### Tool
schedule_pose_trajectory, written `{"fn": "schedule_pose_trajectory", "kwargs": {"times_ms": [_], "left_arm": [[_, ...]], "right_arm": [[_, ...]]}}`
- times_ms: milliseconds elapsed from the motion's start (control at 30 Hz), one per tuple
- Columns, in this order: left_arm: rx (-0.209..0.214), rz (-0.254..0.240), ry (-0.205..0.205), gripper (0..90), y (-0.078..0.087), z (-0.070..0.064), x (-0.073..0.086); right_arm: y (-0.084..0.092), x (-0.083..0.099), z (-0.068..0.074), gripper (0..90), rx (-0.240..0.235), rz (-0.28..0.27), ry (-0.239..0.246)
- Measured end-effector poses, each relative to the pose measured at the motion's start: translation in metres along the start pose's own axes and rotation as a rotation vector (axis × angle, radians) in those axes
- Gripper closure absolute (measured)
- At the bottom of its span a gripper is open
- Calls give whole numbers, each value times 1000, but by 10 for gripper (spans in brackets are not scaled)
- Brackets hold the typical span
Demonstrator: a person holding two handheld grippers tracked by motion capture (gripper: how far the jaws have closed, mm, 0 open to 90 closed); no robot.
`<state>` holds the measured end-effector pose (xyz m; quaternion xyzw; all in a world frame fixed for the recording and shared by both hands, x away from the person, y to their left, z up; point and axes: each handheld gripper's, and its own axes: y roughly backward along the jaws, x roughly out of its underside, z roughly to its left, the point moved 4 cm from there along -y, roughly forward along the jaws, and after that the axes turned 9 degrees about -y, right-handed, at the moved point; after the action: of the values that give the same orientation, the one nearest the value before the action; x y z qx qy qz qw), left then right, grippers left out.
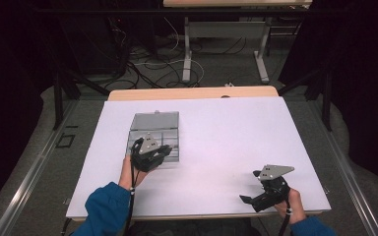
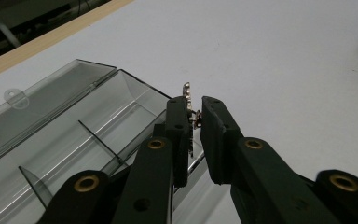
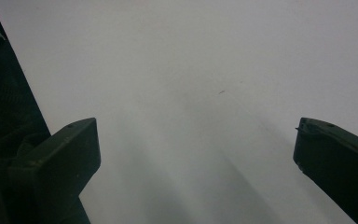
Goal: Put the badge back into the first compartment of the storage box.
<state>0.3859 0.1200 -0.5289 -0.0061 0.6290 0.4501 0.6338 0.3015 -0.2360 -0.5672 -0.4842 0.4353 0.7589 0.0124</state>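
Observation:
A clear grey plastic compartment box (image 1: 155, 129) lies open on the white table, its lid folded back flat. In the left gripper view its dividers and hinged lid (image 2: 51, 100) show at the left. My left gripper (image 1: 163, 151) hovers over the box's near right corner. Its black jaws (image 2: 195, 106) are shut on a small thin metal piece (image 2: 187, 89) that sticks up between the pads. My right gripper (image 1: 250, 187) rests near the table's front right, far from the box. It stands open (image 3: 196, 140) with only bare white table between its wide jaws.
The white table sheet (image 1: 226, 132) has a wooden far edge (image 1: 192, 92). Beyond it are floor cables (image 1: 152, 64) and another table's legs (image 1: 187, 54). Dark frame posts stand at both sides. A blue sleeve (image 1: 106, 206) comes in at the bottom left.

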Motion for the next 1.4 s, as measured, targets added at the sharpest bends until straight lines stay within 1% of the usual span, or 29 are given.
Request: {"fn": "schedule_pose_trajectory", "kwargs": {"times_ms": [67,167,367,400,433,500,533,567,600,667,700,767,833,867,933,1000,1033,1067,1100,1133,1200,1300,1333,1367,1400], "left_arm": [[-11,-10,4,819,0,2,0],[-13,-9,7,819,2,5,1],[-29,-13,14,819,6,12,3],[-29,-14,26,819,6,13,3],[-35,-20,27,819,6,14,3],[-33,-15,34,819,8,16,4],[-33,-21,42,819,9,17,4],[-35,-24,41,819,10,18,3],[-43,-32,48,819,10,19,3],[-39,-23,46,819,12,22,4],[-39,-21,52,819,13,23,5],[-48,-25,54,819,13,25,6],[-45,-29,65,819,15,27,6],[-45,-27,63,818,15,28,6],[-44,-29,75,819,16,30,7],[-52,-31,76,819,16,32,8],[-57,-35,77,819,16,33,8],[-61,-33,76,819,17,35,8],[-64,-33,77,818,17,37,9],[-66,-36,89,819,18,38,9],[-74,-33,92,819,20,42,11],[-85,-39,107,819,22,46,13],[-84,-41,113,819,22,48,14],[-86,-33,116,819,23,49,15],[-89,-34,114,819,23,51,15]], "right_arm": [[0,0,-1,1,-3,-2,17],[0,0,0,1,-1,1,0],[0,0,-1,1,-2,0,2],[0,0,-1,1,-3,0,2],[0,0,-1,1,-3,0,2],[0,0,-1,1,-3,-1,2],[0,0,-1,1,-3,0,2],[1,0,0,1,-3,2,-5],[1,0,0,1,-4,2,-7],[1,0,-1,1,-2,10,-6],[1,0,-2,1,-3,9,3],[0,0,-1,1,-4,1,-5],[0,0,0,1,-6,1,-1],[0,0,-1,1,-7,-1,3],[0,0,-1,1,-4,-2,-4],[0,0,-1,1,-6,-5,7],[0,-1,-1,1,-7,-3,8],[0,0,-1,1,-7,0,-1],[1,0,-1,1,-7,-1,7],[1,-1,-2,1,-5,-2,15],[1,-1,-2,1,-5,-3,16],[1,-1,-1,1,-3,-2,8],[0,-1,-1,1,-5,-4,16],[0,0,0,1,-10,1,-2],[0,-1,0,1,-8,0,0]]}}
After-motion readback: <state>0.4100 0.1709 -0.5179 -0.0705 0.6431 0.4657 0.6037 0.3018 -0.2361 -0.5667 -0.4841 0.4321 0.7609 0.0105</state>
